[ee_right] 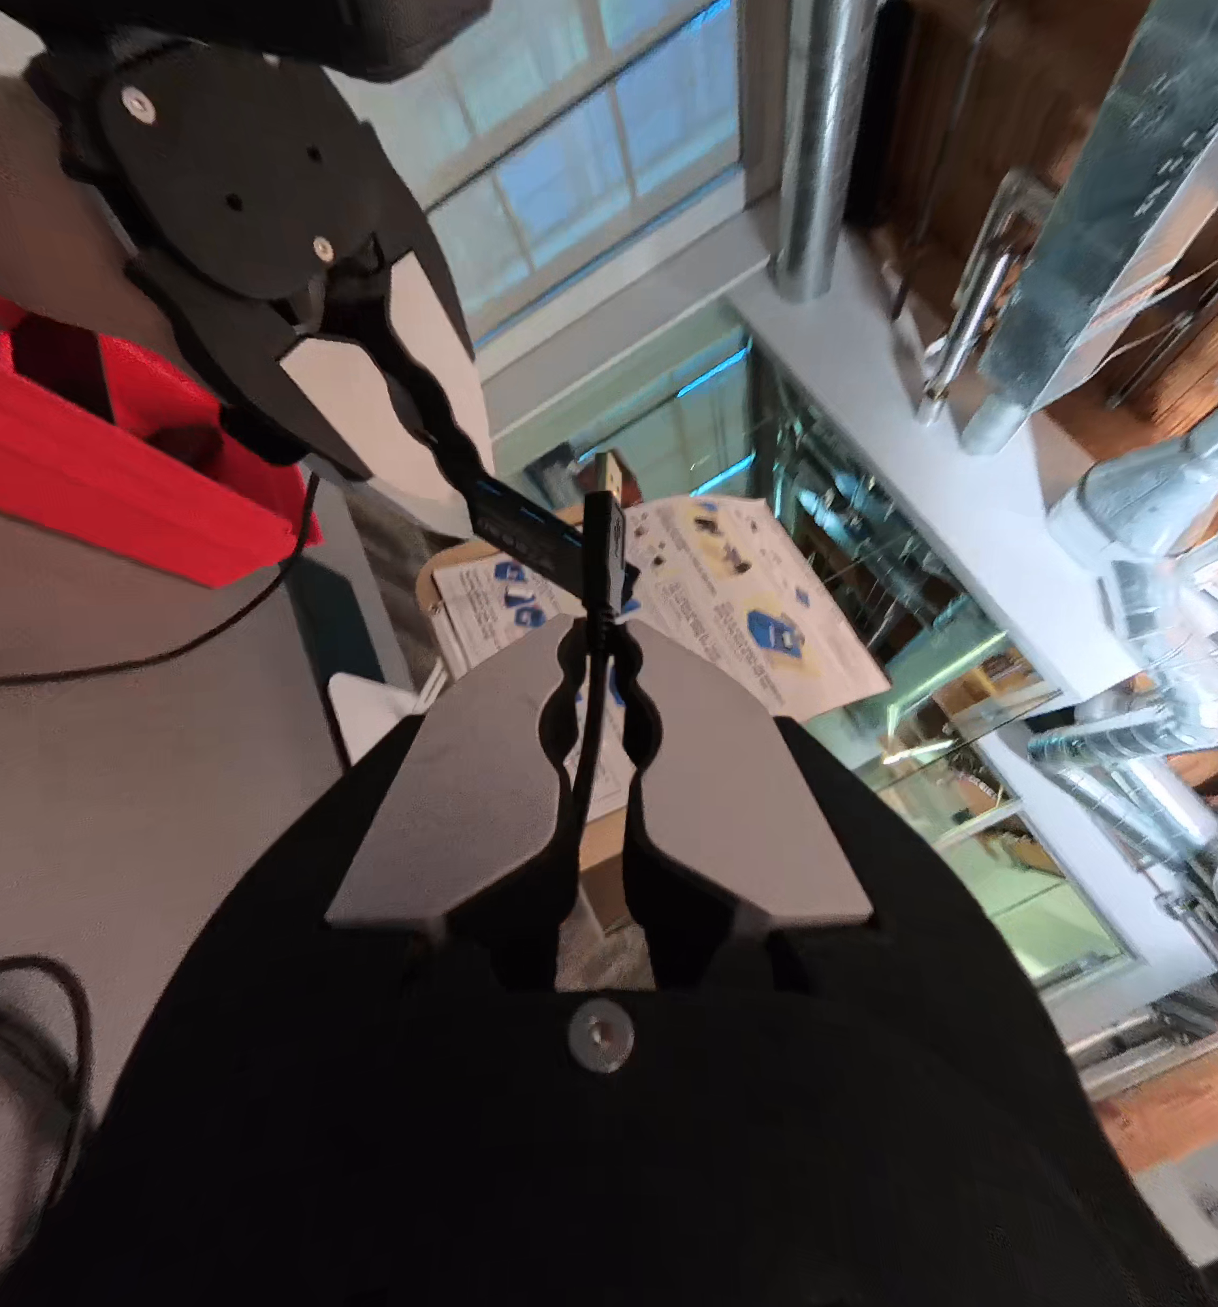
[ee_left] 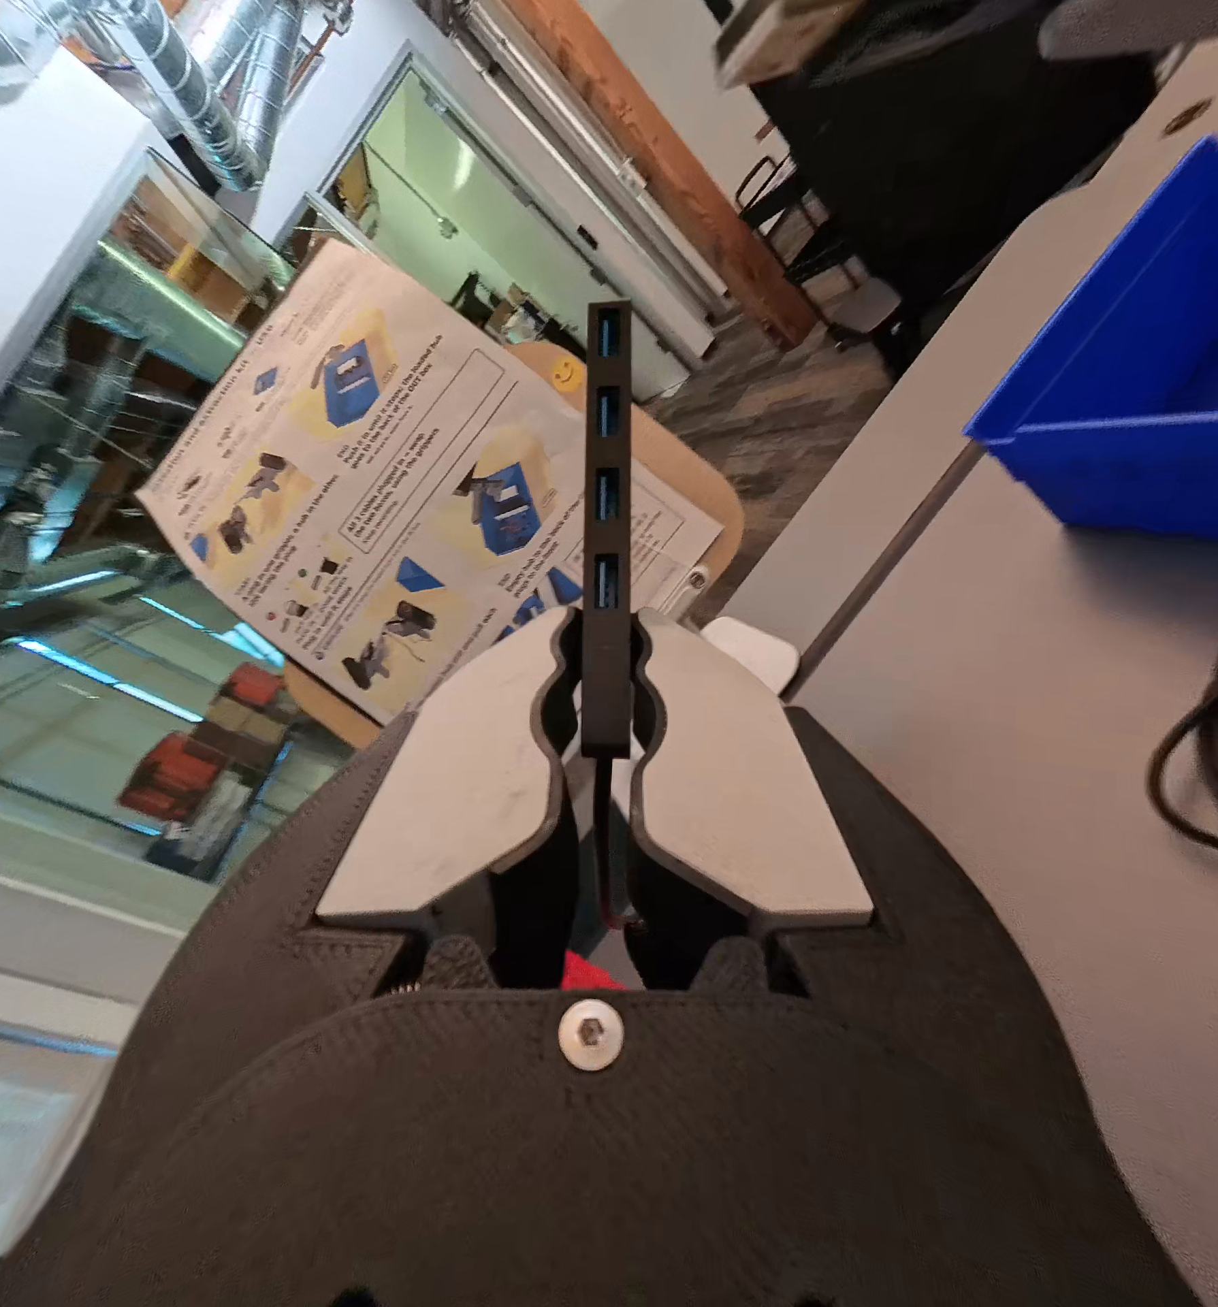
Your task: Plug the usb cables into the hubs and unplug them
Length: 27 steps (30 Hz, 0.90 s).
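Left wrist view: beside the grey table and blue bin, my left tool clamps the black hub upright in the air. My right tool pinches the USB cable, its plug just beside the hub, unplugged.

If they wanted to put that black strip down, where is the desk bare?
Bare grey desk lies between the blue bin and the loose black cable. More lies below the red bin, crossed by one thin cord. It is crowded mid-air, where the left gripper with the hub meets the right gripper with the plug.
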Tool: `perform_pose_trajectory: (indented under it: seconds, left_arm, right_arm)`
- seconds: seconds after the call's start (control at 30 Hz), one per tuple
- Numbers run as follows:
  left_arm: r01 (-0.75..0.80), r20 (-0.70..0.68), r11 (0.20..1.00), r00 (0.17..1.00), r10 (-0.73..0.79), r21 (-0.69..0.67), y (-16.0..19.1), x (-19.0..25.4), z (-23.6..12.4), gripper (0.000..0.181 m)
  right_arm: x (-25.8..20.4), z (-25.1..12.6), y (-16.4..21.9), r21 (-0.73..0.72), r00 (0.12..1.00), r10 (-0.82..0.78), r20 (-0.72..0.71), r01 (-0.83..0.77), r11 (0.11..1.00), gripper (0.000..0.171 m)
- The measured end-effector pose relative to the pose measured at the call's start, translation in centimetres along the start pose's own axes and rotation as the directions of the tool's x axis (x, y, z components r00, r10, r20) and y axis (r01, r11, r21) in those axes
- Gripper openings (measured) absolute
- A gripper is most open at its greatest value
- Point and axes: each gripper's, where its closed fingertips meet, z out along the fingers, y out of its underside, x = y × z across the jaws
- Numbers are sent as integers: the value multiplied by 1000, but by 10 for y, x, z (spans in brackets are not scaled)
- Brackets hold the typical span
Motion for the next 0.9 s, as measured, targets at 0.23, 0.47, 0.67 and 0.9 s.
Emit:
perform_pose_trajectory:
  seconds: [0.23,0.47,0.67,0.9]
  left_arm:
    - [-143,49,987,988,146,-74,9,6,8,11]
    - [-149,10,984,989,151,-100,15,14,13,11]
    - [-14,-128,990,992,-4,-141,27,22,16,11]
    - [73,-159,979,982,-104,-192,44,17,20,11]
  right_arm:
    - [-9,4,19,-245,995,-42,91,63,968,8]
    - [-19,6,45,-391,982,-113,152,165,905,8]
    - [-17,12,48,-377,967,-228,113,254,891,8]
    - [-28,20,53,-360,945,-304,121,327,873,8]
